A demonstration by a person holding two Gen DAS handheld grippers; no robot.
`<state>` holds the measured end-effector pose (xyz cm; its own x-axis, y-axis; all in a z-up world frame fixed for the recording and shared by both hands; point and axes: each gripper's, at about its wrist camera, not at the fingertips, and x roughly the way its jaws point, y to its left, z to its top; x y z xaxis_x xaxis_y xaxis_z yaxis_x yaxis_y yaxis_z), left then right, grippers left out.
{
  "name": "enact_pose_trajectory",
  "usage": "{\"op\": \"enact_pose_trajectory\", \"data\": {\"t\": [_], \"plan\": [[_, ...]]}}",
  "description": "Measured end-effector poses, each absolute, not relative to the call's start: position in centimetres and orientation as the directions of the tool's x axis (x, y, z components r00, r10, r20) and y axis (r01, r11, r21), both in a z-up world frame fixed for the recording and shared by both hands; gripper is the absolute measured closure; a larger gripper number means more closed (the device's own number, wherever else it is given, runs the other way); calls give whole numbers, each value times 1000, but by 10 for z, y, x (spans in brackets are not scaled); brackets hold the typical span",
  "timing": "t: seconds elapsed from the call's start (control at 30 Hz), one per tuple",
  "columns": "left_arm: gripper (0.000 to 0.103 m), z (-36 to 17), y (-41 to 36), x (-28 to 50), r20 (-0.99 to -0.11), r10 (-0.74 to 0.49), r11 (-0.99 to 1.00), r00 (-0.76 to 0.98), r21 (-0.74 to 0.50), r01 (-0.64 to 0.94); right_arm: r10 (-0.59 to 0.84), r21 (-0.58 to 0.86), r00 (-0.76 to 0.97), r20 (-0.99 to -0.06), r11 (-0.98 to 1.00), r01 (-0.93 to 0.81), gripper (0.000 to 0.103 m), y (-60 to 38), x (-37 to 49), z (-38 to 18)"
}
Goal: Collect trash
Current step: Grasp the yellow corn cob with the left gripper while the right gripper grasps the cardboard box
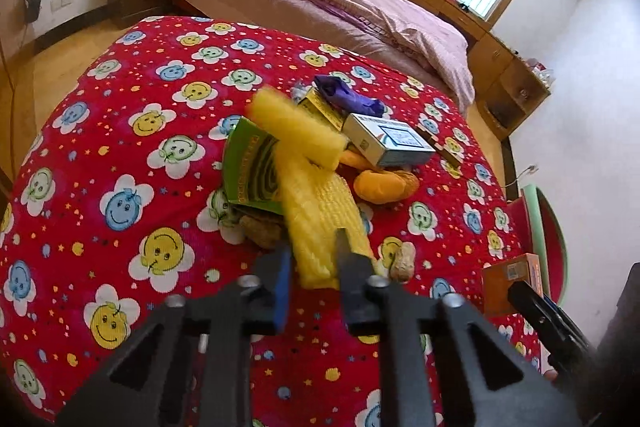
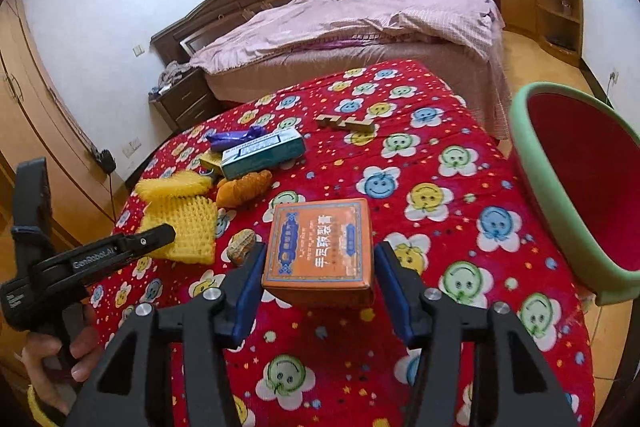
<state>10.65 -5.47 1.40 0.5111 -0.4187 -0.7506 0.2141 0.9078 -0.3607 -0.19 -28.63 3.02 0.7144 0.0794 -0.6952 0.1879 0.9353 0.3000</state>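
A yellow foam fruit net [image 1: 316,219] lies on the red smiley-flower cloth [image 1: 120,147], and my left gripper [image 1: 314,259] is shut on its near end. The right wrist view shows that same net [image 2: 188,227] with the left gripper [image 2: 160,231] on it. My right gripper [image 2: 320,283] is shut on an orange square box [image 2: 320,247], one blue pad against each side. The box [image 1: 508,279] also shows at the right edge of the left wrist view. A peanut shell [image 2: 242,243] lies between net and box.
A heap holds a green spiral-print carton [image 1: 250,167], a white and teal box [image 1: 388,141], a purple bag [image 1: 344,95] and orange peel [image 1: 380,185]. Wooden pieces [image 2: 346,123] lie farther back. A green-rimmed red bin [image 2: 576,187] stands right of the table. A bed stands behind.
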Motion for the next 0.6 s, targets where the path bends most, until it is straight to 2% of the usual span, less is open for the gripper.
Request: {"op": "enact_pose_trajectory", "data": {"t": [0.1, 0.6], "plan": [[92, 17, -54, 101, -740, -434, 901, 513, -371, 227, 82, 317, 724, -685, 928, 195, 46, -289, -10, 33], [92, 58, -63, 65, -671, -515, 857, 534, -402, 322, 72, 355, 777, -626, 913, 202, 46, -295, -48, 57]]}}
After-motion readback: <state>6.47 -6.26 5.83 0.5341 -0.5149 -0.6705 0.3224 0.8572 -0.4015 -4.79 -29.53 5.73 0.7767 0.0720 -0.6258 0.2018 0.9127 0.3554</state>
